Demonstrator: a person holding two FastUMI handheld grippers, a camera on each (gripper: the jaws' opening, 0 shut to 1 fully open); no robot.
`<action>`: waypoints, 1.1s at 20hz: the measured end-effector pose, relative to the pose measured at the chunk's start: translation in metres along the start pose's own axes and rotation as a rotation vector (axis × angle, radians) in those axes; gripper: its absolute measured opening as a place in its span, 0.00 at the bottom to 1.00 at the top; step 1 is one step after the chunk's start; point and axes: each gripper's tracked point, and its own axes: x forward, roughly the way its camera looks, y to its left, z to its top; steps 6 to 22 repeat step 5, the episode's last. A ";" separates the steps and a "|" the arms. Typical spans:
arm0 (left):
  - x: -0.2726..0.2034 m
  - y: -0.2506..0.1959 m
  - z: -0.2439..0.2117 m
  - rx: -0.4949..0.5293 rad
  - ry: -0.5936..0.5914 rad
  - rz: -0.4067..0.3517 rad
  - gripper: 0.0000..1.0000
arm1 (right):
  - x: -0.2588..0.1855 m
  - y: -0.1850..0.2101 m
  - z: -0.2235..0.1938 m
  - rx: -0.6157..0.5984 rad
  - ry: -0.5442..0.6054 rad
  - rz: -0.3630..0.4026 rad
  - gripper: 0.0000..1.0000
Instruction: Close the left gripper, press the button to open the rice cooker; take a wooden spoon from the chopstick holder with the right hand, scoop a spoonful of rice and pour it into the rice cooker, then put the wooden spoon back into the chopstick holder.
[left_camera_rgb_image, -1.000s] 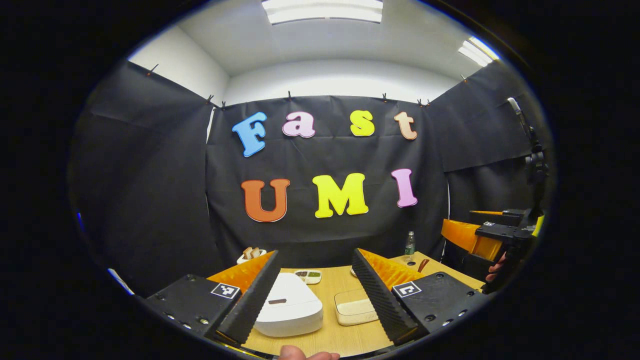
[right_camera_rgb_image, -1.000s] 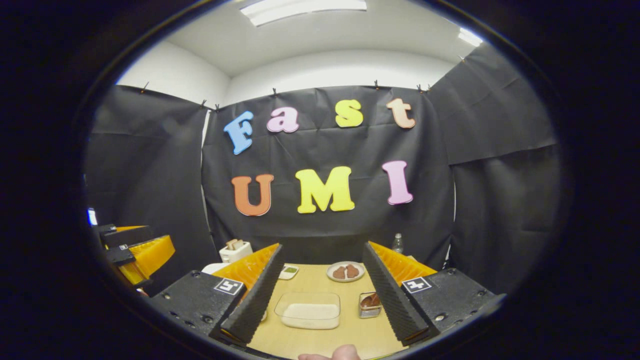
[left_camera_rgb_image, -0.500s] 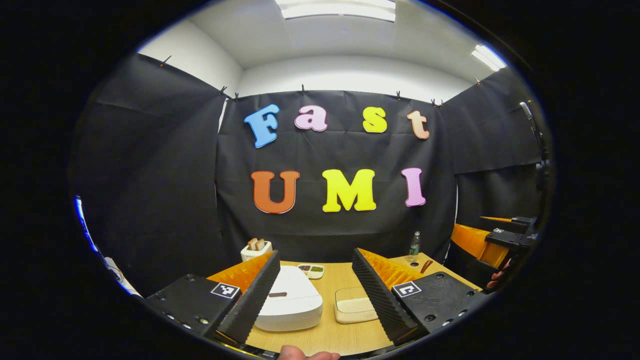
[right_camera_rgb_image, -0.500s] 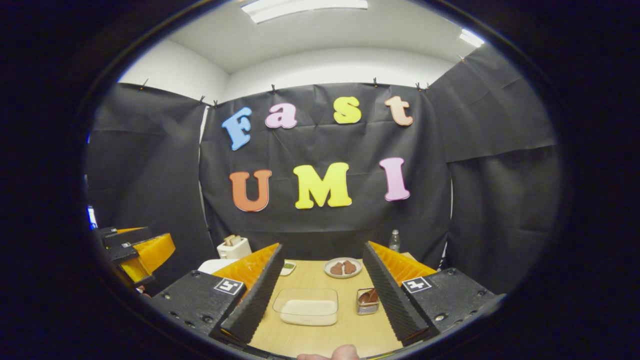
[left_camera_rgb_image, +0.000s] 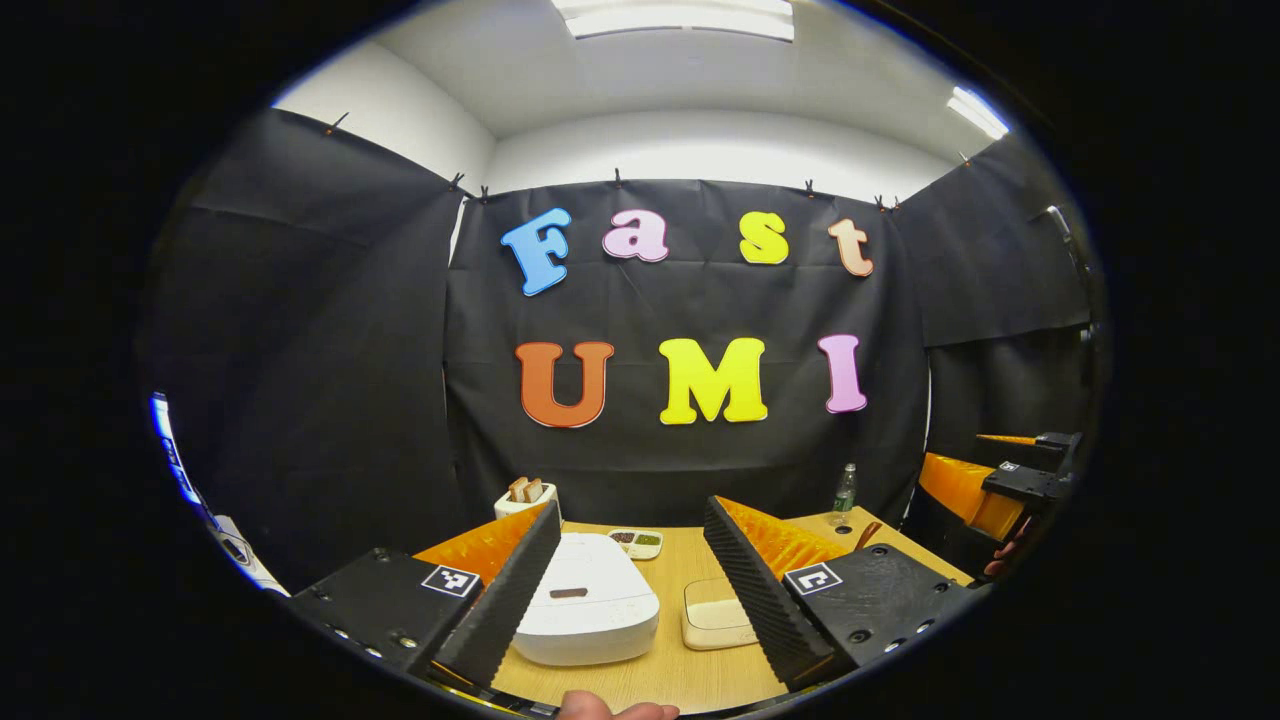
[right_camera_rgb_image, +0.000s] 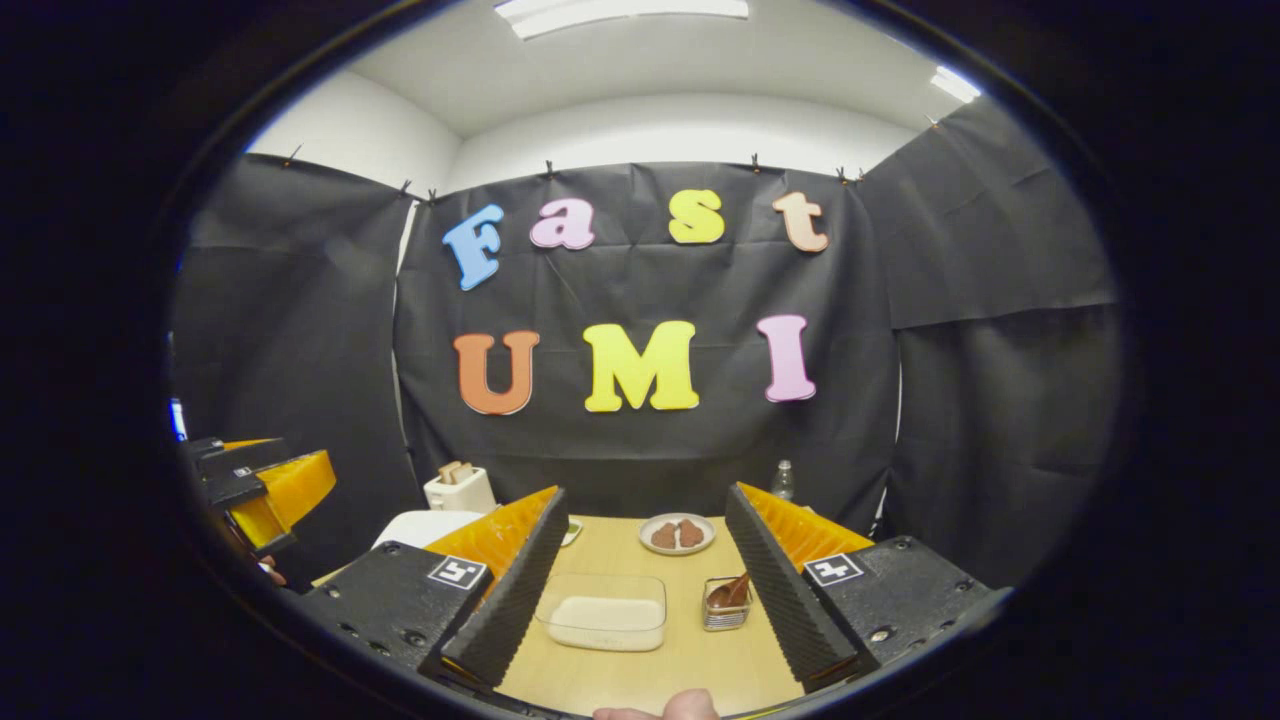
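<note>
A white rice cooker (left_camera_rgb_image: 590, 600) with its lid down sits on the wooden table (left_camera_rgb_image: 670, 670), a dark button (left_camera_rgb_image: 567, 593) on top. My left gripper (left_camera_rgb_image: 631, 510) hovers above and behind it, open and holding nothing. To the cooker's right lies a clear box of rice (left_camera_rgb_image: 715, 622). In the right gripper view that box of rice (right_camera_rgb_image: 602, 612) lies between my fingers, and a mesh chopstick holder (right_camera_rgb_image: 728, 603) with a wooden spoon (right_camera_rgb_image: 735, 590) stands right of it. My right gripper (right_camera_rgb_image: 646, 495) is open and empty above the table.
A toaster (left_camera_rgb_image: 525, 497) with bread, a small divided dish (left_camera_rgb_image: 637, 543) and a bottle (left_camera_rgb_image: 845, 490) stand along the back wall. A plate (right_camera_rgb_image: 677, 533) of brown pieces lies behind the rice box. The other gripper (left_camera_rgb_image: 985, 480) shows at the far right.
Both grippers stay open and empty. The left gripper view has drifted left, so cooker and rice box sit further right in it. The right gripper view has shifted only slightly.
</note>
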 end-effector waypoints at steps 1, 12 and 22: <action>0.002 0.000 -0.001 0.001 0.000 0.003 0.95 | 0.001 0.000 0.000 0.001 0.002 0.000 0.97; 0.006 0.003 0.000 0.002 0.000 0.020 0.95 | 0.007 -0.008 -0.003 0.004 0.012 -0.019 0.96; 0.006 0.003 0.000 0.002 0.000 0.020 0.95 | 0.007 -0.008 -0.003 0.004 0.012 -0.019 0.96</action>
